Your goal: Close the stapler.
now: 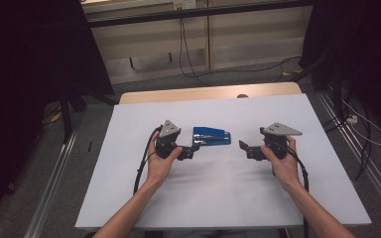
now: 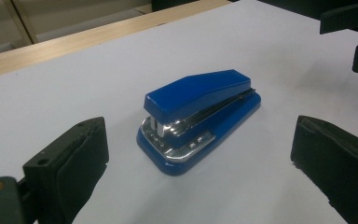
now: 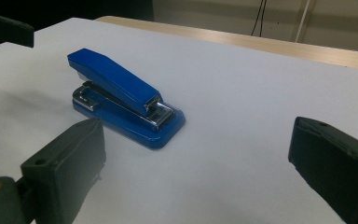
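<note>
A blue stapler (image 1: 212, 136) with a chrome front lies flat on the white table top (image 1: 213, 188), near its middle. My left gripper (image 1: 194, 148) is held just left of the stapler and points at it, jaws open and apart from it. My right gripper (image 1: 243, 148) is held just right of it, also open with nothing between the jaws. In the left gripper view the stapler (image 2: 198, 116) lies ahead of the wide-open left gripper (image 2: 199, 151). In the right gripper view the stapler (image 3: 121, 95) lies ahead and to the left of the open right gripper (image 3: 193, 142).
A wooden table edge (image 1: 208, 93) runs along the far side of the white top. Black cables (image 1: 188, 54) trail over the grey floor beyond it, with dark curtains at both sides. The right gripper's jaws (image 2: 354, 37) appear far off in the left gripper view.
</note>
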A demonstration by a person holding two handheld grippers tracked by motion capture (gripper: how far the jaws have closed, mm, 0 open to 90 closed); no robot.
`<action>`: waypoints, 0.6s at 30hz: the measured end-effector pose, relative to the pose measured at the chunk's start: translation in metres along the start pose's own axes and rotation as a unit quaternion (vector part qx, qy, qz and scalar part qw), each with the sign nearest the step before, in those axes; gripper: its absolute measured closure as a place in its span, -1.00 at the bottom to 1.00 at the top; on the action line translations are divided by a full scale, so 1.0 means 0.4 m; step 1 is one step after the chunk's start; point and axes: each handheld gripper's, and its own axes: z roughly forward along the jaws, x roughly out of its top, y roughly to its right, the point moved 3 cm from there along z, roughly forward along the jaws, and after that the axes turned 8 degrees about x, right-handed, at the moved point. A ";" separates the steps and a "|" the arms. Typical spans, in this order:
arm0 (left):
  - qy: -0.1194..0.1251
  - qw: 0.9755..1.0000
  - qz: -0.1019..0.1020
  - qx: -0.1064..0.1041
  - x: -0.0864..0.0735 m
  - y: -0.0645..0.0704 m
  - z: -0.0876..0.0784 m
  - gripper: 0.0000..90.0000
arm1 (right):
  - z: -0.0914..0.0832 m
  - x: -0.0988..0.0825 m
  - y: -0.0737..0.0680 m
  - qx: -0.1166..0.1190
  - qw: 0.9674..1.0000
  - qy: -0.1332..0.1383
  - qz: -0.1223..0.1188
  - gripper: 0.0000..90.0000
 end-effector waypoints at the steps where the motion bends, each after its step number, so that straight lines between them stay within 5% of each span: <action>1: 0.001 1.000 -0.001 -0.003 -0.002 -0.002 -0.005 -0.91 | -0.002 0.001 -0.002 0.001 1.000 0.000 0.000 -0.91; 6: -0.007 1.000 0.011 0.015 -0.016 -0.009 -0.034 -0.91 | -0.014 -0.008 -0.008 -0.004 1.000 -0.008 -0.004 -0.90; 18: 0.010 0.999 -0.005 0.052 -0.055 -0.036 -0.120 -0.91 | -0.056 0.003 -0.023 -0.024 1.000 0.015 -0.011 -0.90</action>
